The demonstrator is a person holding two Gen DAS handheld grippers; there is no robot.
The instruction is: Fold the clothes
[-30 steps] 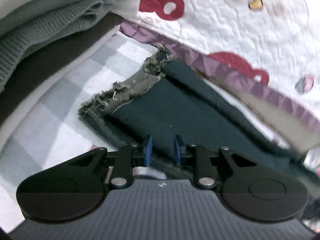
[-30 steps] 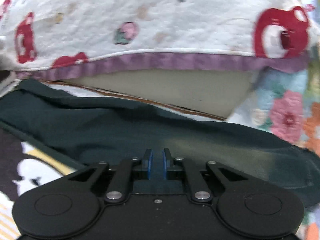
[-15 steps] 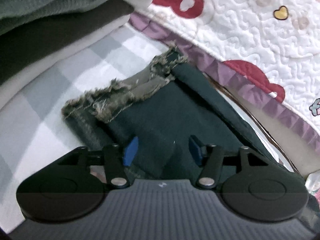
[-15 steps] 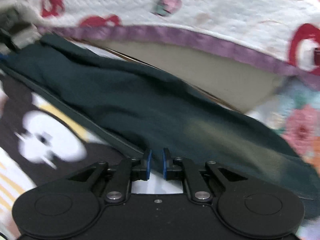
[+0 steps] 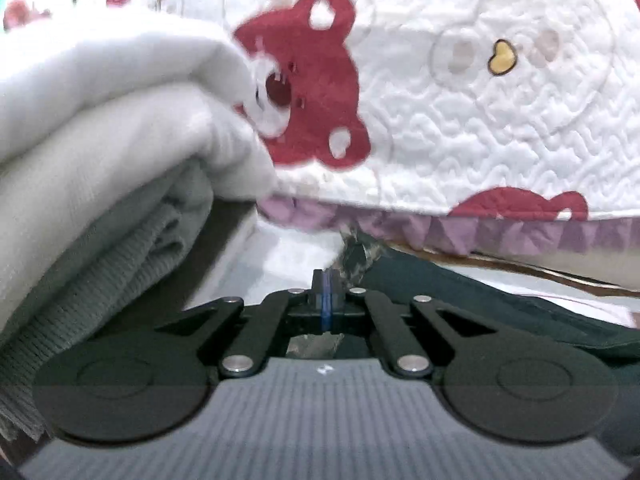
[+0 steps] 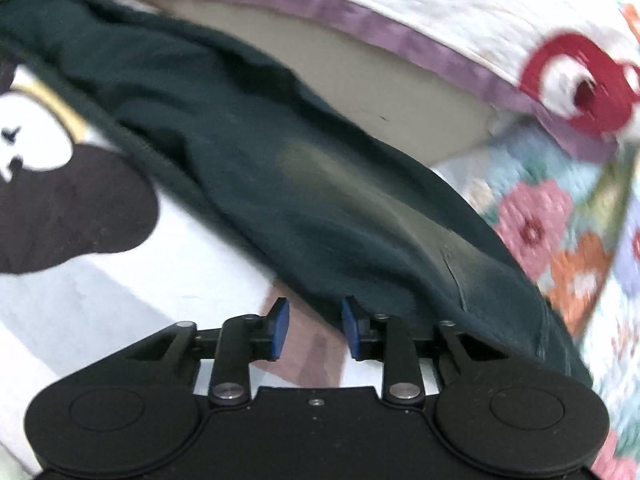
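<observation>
Dark-green garment [image 6: 280,184] — no readable labels; left tool [image 5: 327,292] clamps frayed hem.

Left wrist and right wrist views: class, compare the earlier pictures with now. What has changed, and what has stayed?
The left hand-held gripper has shut on the frayed hem of the dark green garment and lifted it. The right hand-held gripper is opening beside the garment's edge, nothing between its jaws. The folded pile and quilt stayed put.

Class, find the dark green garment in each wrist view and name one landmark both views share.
Left wrist: dark green garment at right centre, its frayed hem by the fingertips.
Right wrist: it runs diagonally from upper left to lower right.
Shared landmark: the quilt's purple border.
</observation>
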